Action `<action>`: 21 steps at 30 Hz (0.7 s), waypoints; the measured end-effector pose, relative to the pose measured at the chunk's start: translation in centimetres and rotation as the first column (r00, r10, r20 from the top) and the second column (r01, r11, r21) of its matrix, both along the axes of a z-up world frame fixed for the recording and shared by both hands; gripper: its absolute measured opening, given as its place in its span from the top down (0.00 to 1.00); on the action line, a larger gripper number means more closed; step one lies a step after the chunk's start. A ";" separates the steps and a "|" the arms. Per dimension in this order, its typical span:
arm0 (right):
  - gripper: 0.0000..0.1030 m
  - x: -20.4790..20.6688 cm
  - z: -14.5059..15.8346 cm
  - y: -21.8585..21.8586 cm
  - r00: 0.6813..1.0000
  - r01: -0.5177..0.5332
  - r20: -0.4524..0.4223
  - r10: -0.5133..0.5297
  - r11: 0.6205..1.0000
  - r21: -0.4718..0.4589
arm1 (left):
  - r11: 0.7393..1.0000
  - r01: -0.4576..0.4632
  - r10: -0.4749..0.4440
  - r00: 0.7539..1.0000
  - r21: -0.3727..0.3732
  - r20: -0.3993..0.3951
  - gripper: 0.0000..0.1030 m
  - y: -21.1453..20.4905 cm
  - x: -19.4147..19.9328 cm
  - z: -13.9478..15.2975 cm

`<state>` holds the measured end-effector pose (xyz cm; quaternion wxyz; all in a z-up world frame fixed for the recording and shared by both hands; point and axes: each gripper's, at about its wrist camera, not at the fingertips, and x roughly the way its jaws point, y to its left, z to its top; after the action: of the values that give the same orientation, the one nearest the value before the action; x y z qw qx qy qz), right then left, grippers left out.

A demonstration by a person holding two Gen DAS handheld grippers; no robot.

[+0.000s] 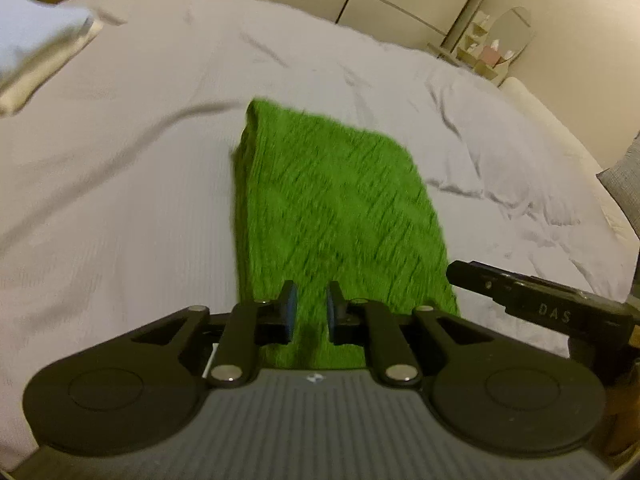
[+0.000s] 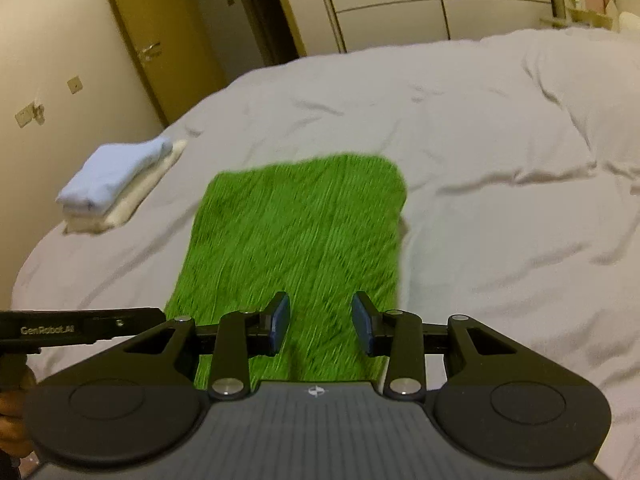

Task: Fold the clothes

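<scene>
Wide bed [image 2: 480, 128] under a rumpled white cover [image 1: 120, 184], filling most of both views. Behind it, cream wardrobe [image 2: 392, 0] with dark seams between panels. To the left, yellow-brown door [image 2: 140, 32] with a handle, standing open onto a dark gap. Beige wall [image 2: 48, 60] carrying a switch [image 2: 74, 84]. In the far corner, oval mirror [image 1: 514, 34] above small shelves [image 1: 476, 40]. Warm, dim indoor light.

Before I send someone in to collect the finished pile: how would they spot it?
Look at the big bed with the pale grey cover. Near its edge on the door side, left of the green knitted garment, sits a small folded stack. Unlike the green piece, it is two layers: light blue over cream.
</scene>
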<state>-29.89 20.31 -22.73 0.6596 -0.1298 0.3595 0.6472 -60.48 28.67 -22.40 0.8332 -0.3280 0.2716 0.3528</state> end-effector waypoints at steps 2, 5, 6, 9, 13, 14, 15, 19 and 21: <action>0.62 0.5 0.1 1.0 1.000 0.003 0.008 -0.003 1.000 0.005 | 1.000 0.016 -0.016 1.000 0.013 -0.007 0.90 1.0 0.9 0.2; 0.62 0.6 -1.1 2.8 1.000 -0.010 0.009 0.010 0.999 -0.030 | 0.999 0.029 -0.028 0.999 0.024 -0.043 0.90 2.5 2.4 -0.6; 0.60 0.6 -1.7 3.4 1.000 -0.017 0.007 0.017 0.999 -0.048 | 1.000 0.025 -0.024 0.997 0.015 -0.069 0.90 3.0 2.8 -1.5; 0.59 0.4 -3.5 4.5 0.999 -0.045 0.018 0.047 0.993 -0.109 | 0.999 0.007 -0.009 0.997 -0.034 -0.081 0.90 4.1 2.8 -3.7; 0.60 1.4 -1.5 5.4 0.998 -0.067 0.000 0.068 0.991 -0.112 | 0.999 -0.002 0.001 0.999 -0.038 -0.034 0.91 5.2 2.0 -1.9; 0.60 1.9 -0.5 5.7 0.998 -0.064 0.013 0.065 0.995 -0.082 | 1.000 -0.001 0.001 1.000 -0.003 -0.027 0.91 5.5 2.0 -1.0; 0.60 2.3 0.3 6.2 0.998 -0.059 0.028 0.061 0.997 -0.054 | 0.999 0.002 -0.001 1.000 0.038 -0.024 0.91 6.0 2.2 0.0; 0.60 4.3 1.7 9.8 0.998 -0.033 0.050 0.032 0.999 0.010 | 0.993 0.014 -0.013 1.000 0.114 -0.011 0.91 9.2 3.9 1.6; 0.60 5.2 1.1 11.7 0.999 -0.029 0.030 0.028 0.999 0.016 | 0.992 0.020 -0.018 1.000 0.122 -0.009 0.91 11.1 4.9 1.3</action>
<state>-24.70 32.03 -21.65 0.6565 -0.1392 0.3425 0.6575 -55.54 39.74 -21.07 0.8538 -0.2725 0.2561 0.3621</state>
